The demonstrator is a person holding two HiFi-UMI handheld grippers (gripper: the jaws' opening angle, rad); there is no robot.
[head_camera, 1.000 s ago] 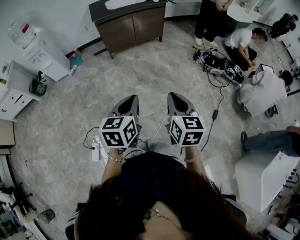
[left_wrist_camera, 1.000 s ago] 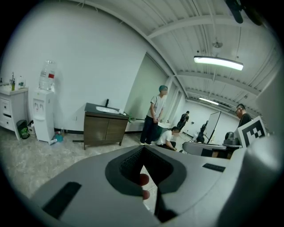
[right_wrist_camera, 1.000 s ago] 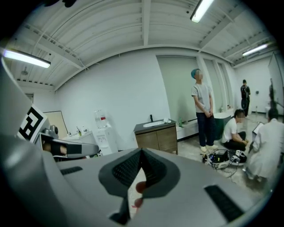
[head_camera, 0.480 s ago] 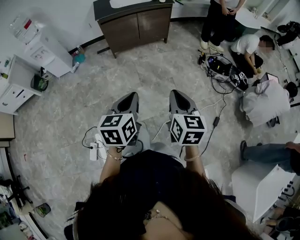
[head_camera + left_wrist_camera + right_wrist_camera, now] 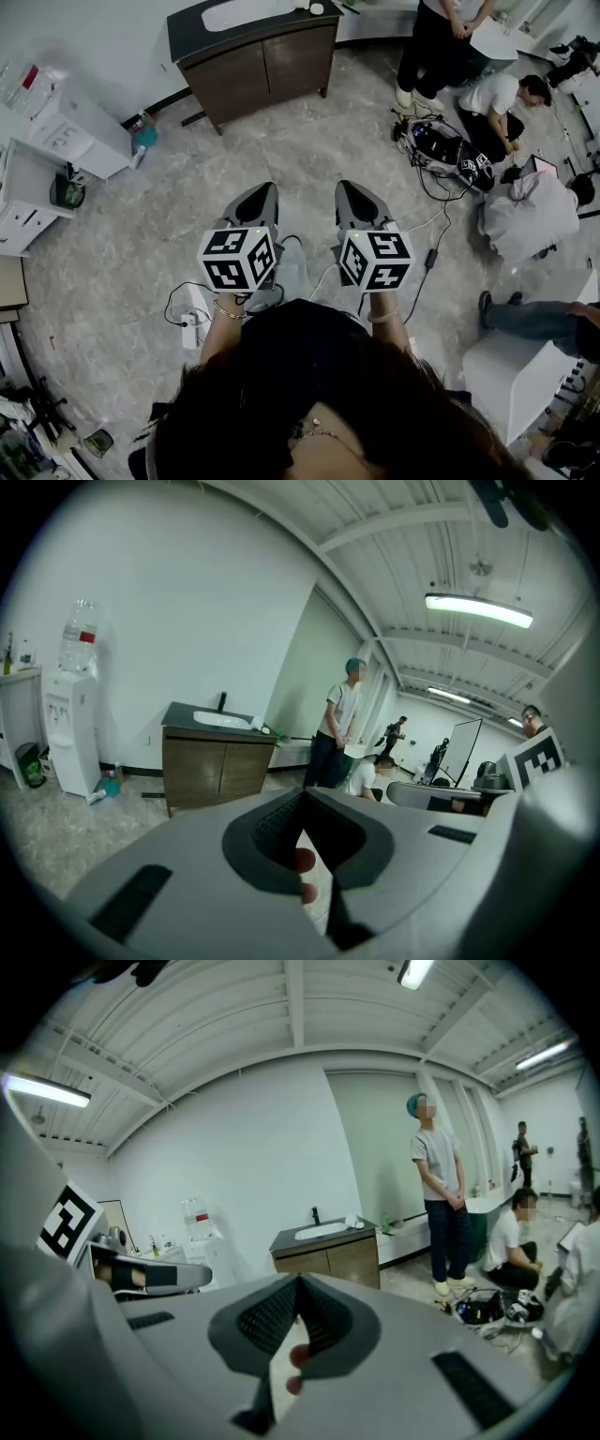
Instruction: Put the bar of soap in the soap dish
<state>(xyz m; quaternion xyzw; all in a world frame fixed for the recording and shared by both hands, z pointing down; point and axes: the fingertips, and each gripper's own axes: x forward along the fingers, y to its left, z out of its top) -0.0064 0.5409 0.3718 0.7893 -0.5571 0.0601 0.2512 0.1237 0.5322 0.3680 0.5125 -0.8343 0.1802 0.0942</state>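
Facing sink cabinet [image 5: 258,70], well beyond right gripper [image 5: 349,190] (closed, empty).

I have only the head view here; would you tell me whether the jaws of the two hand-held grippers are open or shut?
Observer: The left hand-held gripper has its jaws shut at the tips, with nothing between them.
Operator: Thank you. And the right one?
Observer: The right hand-held gripper is shut and empty too.
Operator: Is there a tap at the basin ahead?
Observer: Yes, a black tap stands upright behind the basin on the cabinet.
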